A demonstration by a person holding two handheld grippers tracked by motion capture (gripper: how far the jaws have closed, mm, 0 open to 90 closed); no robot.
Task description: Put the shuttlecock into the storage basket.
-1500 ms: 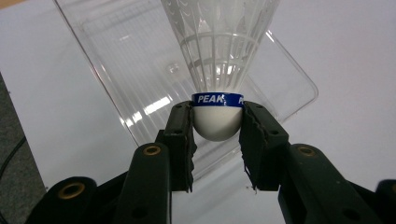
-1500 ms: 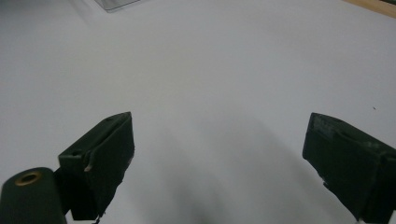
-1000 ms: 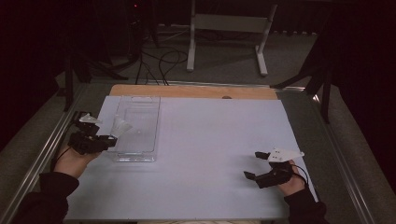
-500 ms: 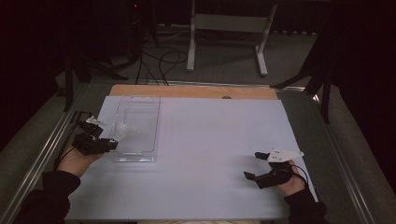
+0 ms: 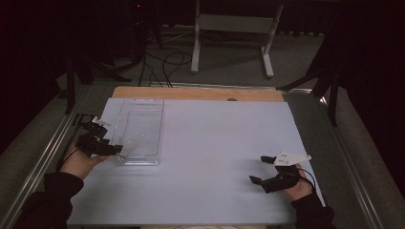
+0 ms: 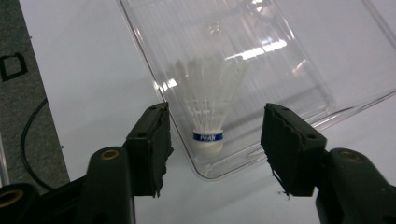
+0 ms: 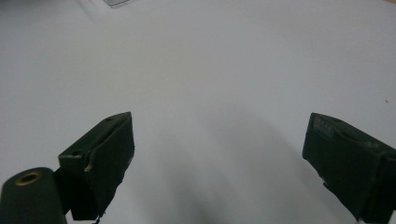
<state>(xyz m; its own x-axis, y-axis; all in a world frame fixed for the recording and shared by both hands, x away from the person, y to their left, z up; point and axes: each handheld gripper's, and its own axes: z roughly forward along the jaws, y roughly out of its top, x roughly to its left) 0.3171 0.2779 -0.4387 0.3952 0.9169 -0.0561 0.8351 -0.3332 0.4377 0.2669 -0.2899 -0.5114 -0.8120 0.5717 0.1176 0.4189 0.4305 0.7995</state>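
- While the left gripper sits at the near left corner of the clear plastic tray, its jaws have just been opening and now stand apart, with nothing pressed between the pads.
- Seen in the left gripper view, the left gripper looks straight at a white shuttlecock that lies inside the clear plastic tray, close to the rounded corner nearest the jaws.
- Its cork base, ringed by a blue band with white lettering, points toward the jaws; the feather skirt fans away, deeper into the tray.
- One jaw is outside the tray wall over the white table sheet; the other hangs over the tray's near edge. Neither pad touches the shuttlecock.
- From the high view the shuttlecock is a faint pale shape at that same tray corner, just beside the left jaws.
- On the far side of the white table sheet, well apart from the tray, the right gripper rests near the front right corner with its jaws spread wide.
- Its own camera shows the right gripper over bare white sheet, pads wide apart and holding nothing, with a corner of the tray far off at the top edge.
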